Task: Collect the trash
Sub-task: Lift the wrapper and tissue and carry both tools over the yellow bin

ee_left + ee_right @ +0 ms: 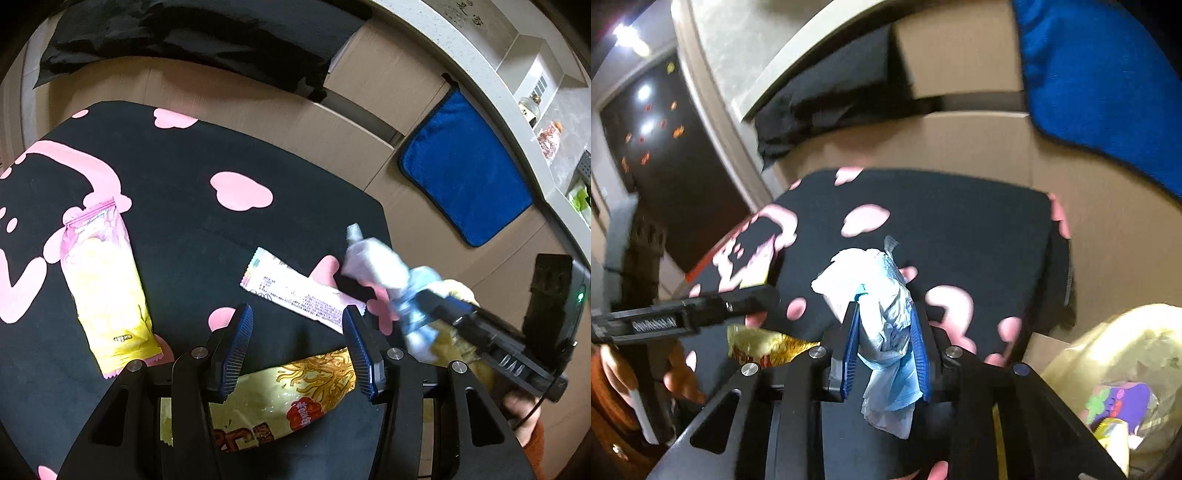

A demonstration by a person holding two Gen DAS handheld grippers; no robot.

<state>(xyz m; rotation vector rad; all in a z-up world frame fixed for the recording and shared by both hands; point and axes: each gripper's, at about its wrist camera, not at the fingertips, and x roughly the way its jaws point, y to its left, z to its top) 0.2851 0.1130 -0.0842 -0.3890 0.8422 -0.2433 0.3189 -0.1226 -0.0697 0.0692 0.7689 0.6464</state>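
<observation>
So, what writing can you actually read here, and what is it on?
Right tongs, body: raised letters, perhaps "DAS", unsure.
White wrapper: fine print, too small.
Noodle-pattern bag: red characters, partly hidden, unreadable.
Pink-and-yellow packet: small dark word, blurred.

Both wrist views angled down, close over black pink-patterned cloth (177,206) (960,229), shared, facing cabinet fronts (369,85)

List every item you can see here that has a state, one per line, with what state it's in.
right gripper: shut on crumpled wrapper
crumpled wrapper: pinched, lifted off the table
left gripper: open, empty, over noodle packet
noodle packet: lying flat
white stick wrapper: lying flat
pink-yellow snack bag: lying flat
trash bag: open, holding trash
blue towel: hanging on the cabinet
</observation>
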